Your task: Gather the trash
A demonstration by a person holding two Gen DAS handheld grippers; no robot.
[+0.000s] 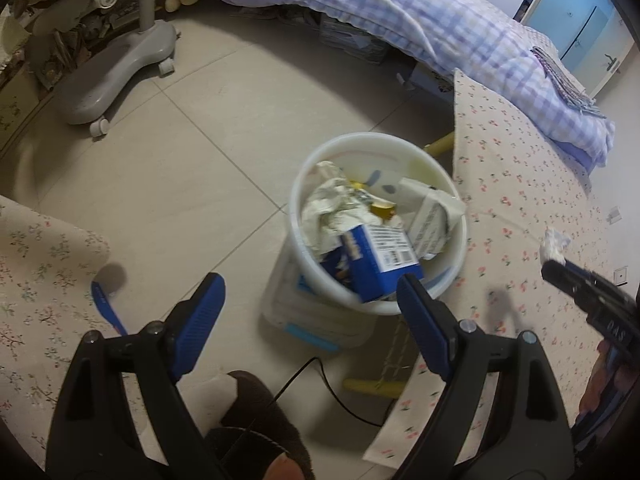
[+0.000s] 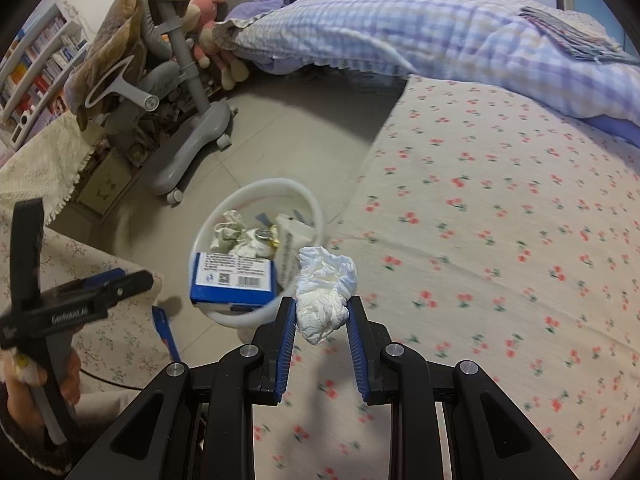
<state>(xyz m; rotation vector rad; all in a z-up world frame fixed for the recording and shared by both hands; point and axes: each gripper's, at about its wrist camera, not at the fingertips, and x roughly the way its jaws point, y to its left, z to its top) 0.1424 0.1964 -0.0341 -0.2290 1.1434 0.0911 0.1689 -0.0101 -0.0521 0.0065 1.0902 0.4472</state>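
A white trash bucket stands on the tiled floor beside the bed; it also shows in the right wrist view. It holds a blue and white carton, crumpled paper and other scraps. My left gripper is open and empty, above the floor just in front of the bucket. My right gripper is shut on a crumpled white tissue, held above the flowered bed cover beside the bucket's rim. The right gripper with the tissue shows at the right edge of the left wrist view.
A bed with a flowered cover and a checked purple quilt fills the right side. A grey wheeled chair base stands on the floor at far left. A flowered cloth lies at left. A black cable runs across the floor.
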